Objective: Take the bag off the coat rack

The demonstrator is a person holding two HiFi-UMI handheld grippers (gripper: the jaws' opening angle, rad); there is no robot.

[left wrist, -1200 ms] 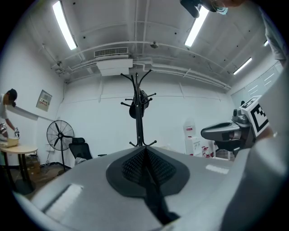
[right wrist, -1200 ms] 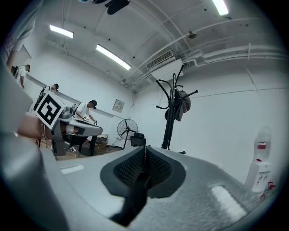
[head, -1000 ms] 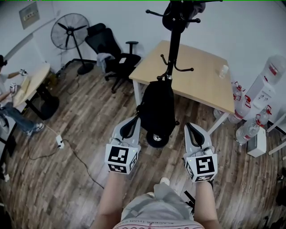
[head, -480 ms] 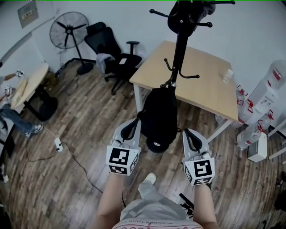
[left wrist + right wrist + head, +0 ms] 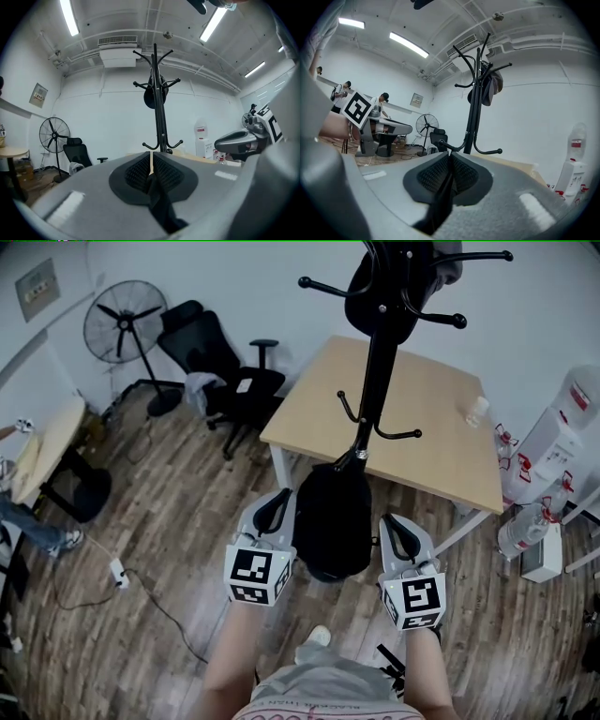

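The black coat rack (image 5: 371, 381) stands in front of me by the table. A black bag (image 5: 333, 517) hangs low on it from a lower hook, its top at the pole. A dark garment (image 5: 375, 292) hangs on the top hooks. My left gripper (image 5: 277, 498) is just left of the bag and my right gripper (image 5: 392, 521) just right of it, both level and apart from it. Each is shut with nothing between its pads. The left gripper view shows the rack (image 5: 159, 103) straight ahead over the shut jaws; the bag is hidden there. The right gripper view shows the rack (image 5: 476, 108) too.
A wooden table (image 5: 422, 418) stands behind the rack. An office chair (image 5: 220, 367) and a fan (image 5: 117, 324) are at the back left. Water bottles and a dispenser (image 5: 553, 442) stand at the right. A cable with a power strip (image 5: 117, 570) lies on the floor at left.
Both grippers have moved forward toward the rack together. The bag, earlier ahead of them, now hangs between the two grippers. Jaws stay shut.
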